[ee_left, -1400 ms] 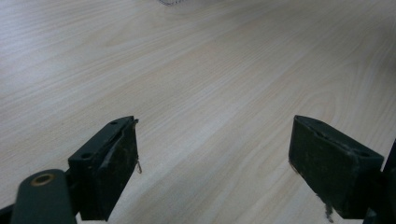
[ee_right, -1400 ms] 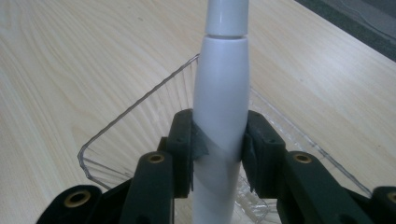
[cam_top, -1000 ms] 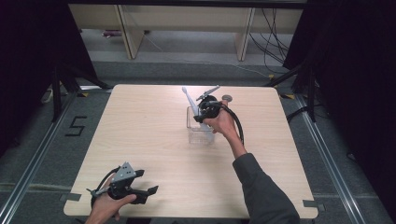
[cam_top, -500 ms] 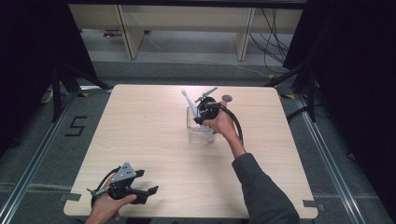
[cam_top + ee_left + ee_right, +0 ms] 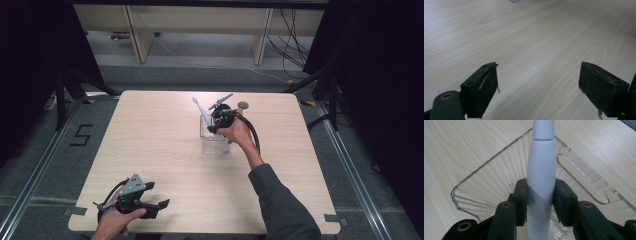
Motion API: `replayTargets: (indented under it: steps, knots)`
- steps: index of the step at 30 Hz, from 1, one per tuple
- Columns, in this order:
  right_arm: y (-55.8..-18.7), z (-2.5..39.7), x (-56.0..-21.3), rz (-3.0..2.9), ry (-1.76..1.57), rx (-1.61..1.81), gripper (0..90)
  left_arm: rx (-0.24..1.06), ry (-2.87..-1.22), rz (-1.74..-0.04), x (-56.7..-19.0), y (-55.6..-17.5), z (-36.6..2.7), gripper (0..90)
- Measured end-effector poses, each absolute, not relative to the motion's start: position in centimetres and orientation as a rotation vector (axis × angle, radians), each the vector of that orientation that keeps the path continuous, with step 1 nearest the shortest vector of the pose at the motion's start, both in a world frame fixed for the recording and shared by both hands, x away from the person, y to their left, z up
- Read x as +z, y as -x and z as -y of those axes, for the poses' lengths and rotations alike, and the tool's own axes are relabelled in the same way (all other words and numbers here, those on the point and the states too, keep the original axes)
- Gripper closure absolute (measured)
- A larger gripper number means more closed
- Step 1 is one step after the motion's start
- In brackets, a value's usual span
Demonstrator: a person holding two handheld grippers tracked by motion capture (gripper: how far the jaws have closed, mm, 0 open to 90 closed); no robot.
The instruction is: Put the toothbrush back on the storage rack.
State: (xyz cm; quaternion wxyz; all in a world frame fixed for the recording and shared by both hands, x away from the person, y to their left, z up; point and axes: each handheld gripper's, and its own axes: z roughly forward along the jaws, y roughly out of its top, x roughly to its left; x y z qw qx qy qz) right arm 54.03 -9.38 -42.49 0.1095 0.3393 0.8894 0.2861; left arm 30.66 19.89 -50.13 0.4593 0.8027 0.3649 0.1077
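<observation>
Over the clear holder (image 5: 486, 182), the right tool (image 5: 541, 202) clamps a white toothbrush (image 5: 541, 170); near the table's front edge (image 5: 200, 231), the left tool (image 5: 539, 92) gapes.

In the right gripper view the toothbrush (image 5: 541, 170) runs off the top edge, its head cut away, and its lower end is hidden behind the right gripper (image 5: 541, 203). Beside the clear holder (image 5: 212, 135), a small round grey thing (image 5: 243, 105), perhaps a cap, is too small to tell.

light wood table (image 5: 165, 145), clear plastic container (image 5: 212, 141), small round disc (image 5: 243, 105)
</observation>
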Motion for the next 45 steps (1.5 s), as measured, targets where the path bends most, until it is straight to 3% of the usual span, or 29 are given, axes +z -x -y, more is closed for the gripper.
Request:
replayTargets:
  steps: [20,37,45]
  knots:
    - [-52.8,11.0,-41.1,-2.565,-0.987,0.951,58.3,0.264,-1.977,-0.901,-50.2,-30.7,-19.8,15.1]
    - [-51.7,11.7,-39.8,-2.505,-1.007,1.001,38.5,0.269,-1.968,-0.894,-50.2,-30.7,-19.8,15.0]
    - [-51.0,12.3,-39.5,-2.455,-0.938,1.071,34.6,0.263,-1.975,-0.895,-50.2,-30.7,-19.8,15.0]
